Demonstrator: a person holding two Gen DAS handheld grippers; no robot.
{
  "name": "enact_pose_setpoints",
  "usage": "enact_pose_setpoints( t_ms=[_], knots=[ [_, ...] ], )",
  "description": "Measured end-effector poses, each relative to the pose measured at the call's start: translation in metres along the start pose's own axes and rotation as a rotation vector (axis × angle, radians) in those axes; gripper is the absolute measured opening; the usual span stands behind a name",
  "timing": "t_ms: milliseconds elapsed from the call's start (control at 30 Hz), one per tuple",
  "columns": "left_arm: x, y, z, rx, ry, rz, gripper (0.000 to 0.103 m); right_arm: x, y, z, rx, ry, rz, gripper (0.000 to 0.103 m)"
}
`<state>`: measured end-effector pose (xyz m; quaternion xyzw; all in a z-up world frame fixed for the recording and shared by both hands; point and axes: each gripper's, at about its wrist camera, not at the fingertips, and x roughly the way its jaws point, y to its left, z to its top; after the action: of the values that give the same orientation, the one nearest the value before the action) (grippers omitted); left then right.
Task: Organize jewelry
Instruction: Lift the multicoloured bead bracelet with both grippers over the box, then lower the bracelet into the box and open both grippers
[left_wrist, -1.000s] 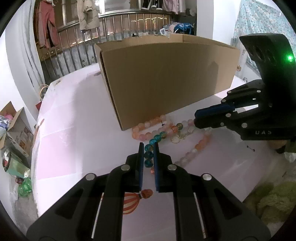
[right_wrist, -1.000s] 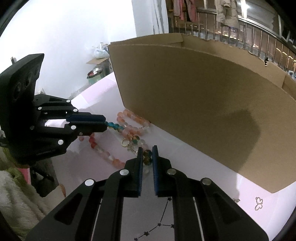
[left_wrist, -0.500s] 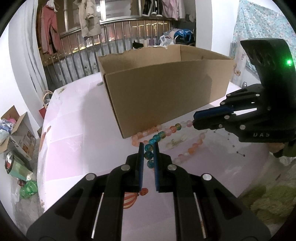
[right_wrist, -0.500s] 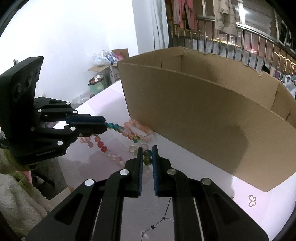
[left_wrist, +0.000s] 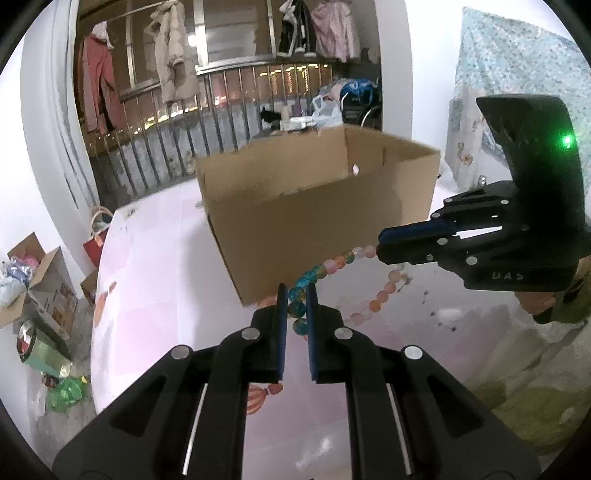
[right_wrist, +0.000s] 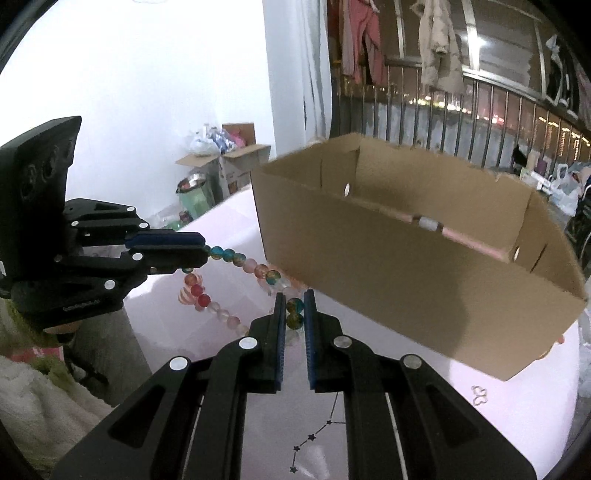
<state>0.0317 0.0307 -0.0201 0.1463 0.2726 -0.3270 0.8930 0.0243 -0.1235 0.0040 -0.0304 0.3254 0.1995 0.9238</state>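
Pink table (left_wrist: 155, 280) | both claws level, angled down | clamping bead necklace (left_wrist: 334, 264)

Both fisheye views bend hard at the edges, with black corners round the circular picture. The white wall (right_wrist: 122, 74) is blown out to glare, and the pale pink table top (left_wrist: 155, 266) looks washed out. The open brown cardboard box (right_wrist: 406, 288) is smeared by motion blur, its near side in dull shadow. Small warm lights glow behind the metal railing (left_wrist: 236, 110). A green indicator lamp (left_wrist: 566, 140) flares brightly.
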Motion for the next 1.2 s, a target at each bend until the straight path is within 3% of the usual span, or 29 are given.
enact_pose_setpoints(
  t_ms=[300,500,633,800,1200],
  knots=[
    [-0.044,0.006,0.056,0.022,-0.163,-0.046,0.009,-0.043,0.000,0.046,-0.030,-0.145,-0.023,0.010],
    [-0.044,0.012,0.101,0.064,-0.208,-0.035,0.009,-0.047,-0.014,0.091,-0.050,-0.200,-0.032,0.010],
    [-0.013,0.028,0.131,0.051,-0.151,-0.022,0.009,-0.023,-0.040,0.118,0.004,-0.146,0.003,0.010],
    [0.041,0.041,0.150,0.068,-0.026,-0.009,0.009,0.023,-0.072,0.134,0.119,-0.006,0.051,0.010],
    [0.132,0.062,0.141,0.076,0.260,0.026,0.009,0.122,-0.108,0.124,0.336,0.347,0.113,0.010]
  ],
)
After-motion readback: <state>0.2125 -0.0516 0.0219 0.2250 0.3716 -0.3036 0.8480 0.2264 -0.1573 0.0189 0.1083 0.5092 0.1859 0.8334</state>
